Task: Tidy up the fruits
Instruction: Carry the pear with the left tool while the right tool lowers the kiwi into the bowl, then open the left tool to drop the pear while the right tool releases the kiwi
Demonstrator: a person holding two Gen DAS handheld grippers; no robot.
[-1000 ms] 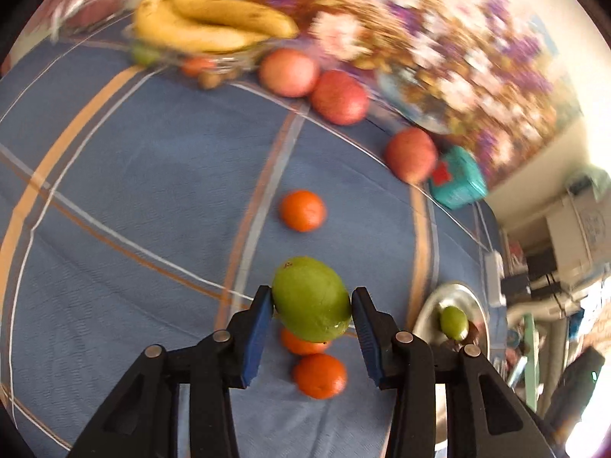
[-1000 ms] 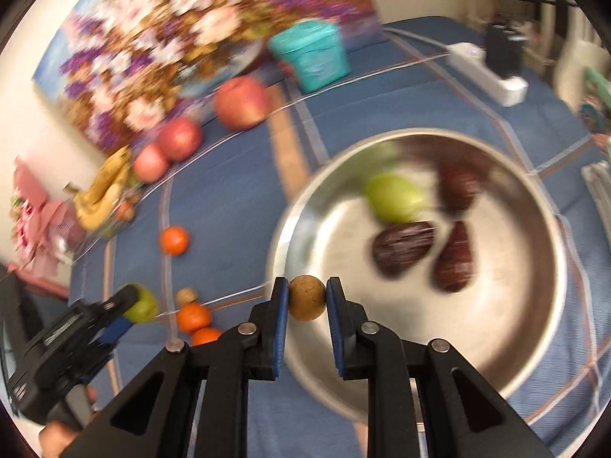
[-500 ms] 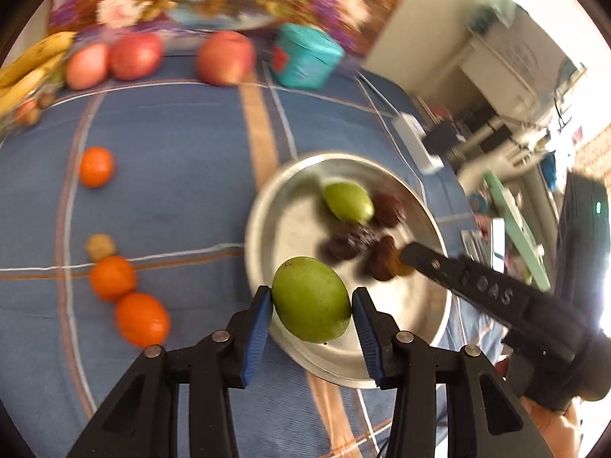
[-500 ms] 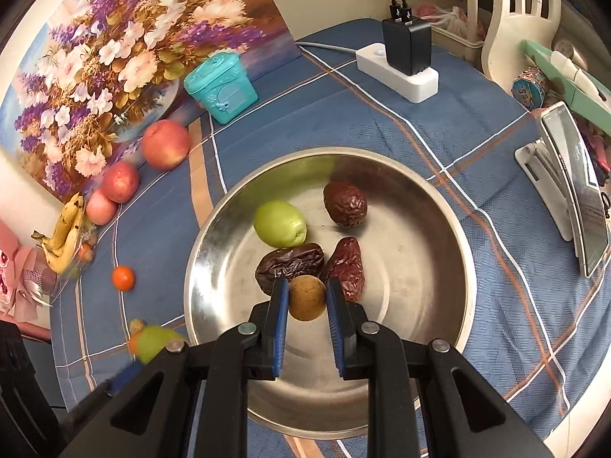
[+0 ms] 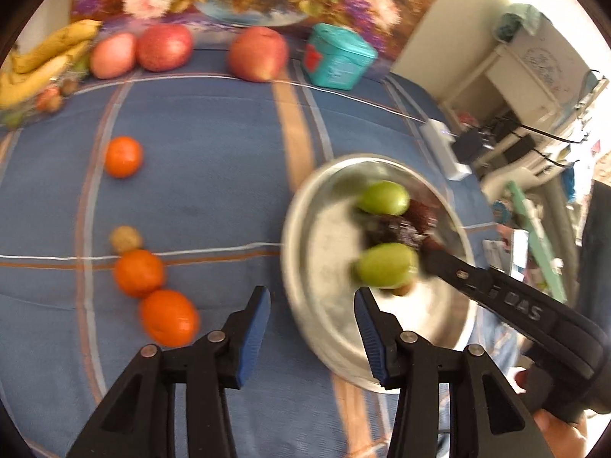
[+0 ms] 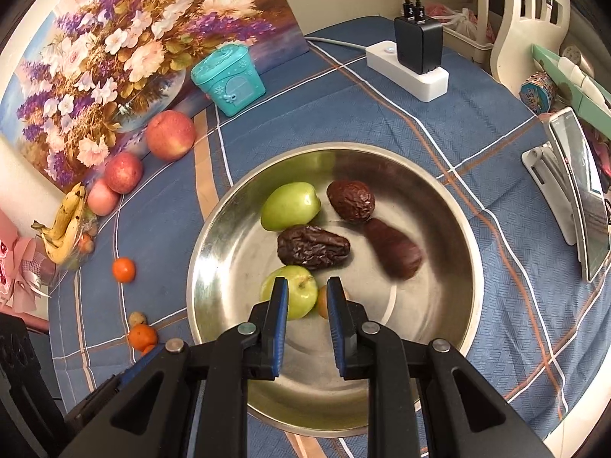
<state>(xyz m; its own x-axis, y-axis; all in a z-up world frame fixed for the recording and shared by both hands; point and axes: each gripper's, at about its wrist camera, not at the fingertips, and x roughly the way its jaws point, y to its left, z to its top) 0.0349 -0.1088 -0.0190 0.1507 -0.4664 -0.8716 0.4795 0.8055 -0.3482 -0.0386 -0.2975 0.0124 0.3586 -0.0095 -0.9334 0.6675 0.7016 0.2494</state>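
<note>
1. The worktop, covered by a blue plaid cloth (image 6: 267, 114), carried a round steel bowl (image 6: 450, 229) holding two green fruits (image 6: 291, 206), dark wrinkled dates (image 6: 312, 247) and a small brown fruit.
2. A floral painting (image 6: 126, 38) stood behind; red apples (image 5: 164, 46) and oranges (image 5: 123, 156) lay outside the bowl.
3. The left gripper (image 5: 311, 324) and right gripper (image 6: 303, 311) both stood spread wide, holding nothing.

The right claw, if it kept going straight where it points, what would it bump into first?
Probably the bottom of the metal bowl. The right claw is open, with a green fruit beside one finger and a small brown fruit beside the other. Depth is hard to judge, so it might graze one of them first.
</note>
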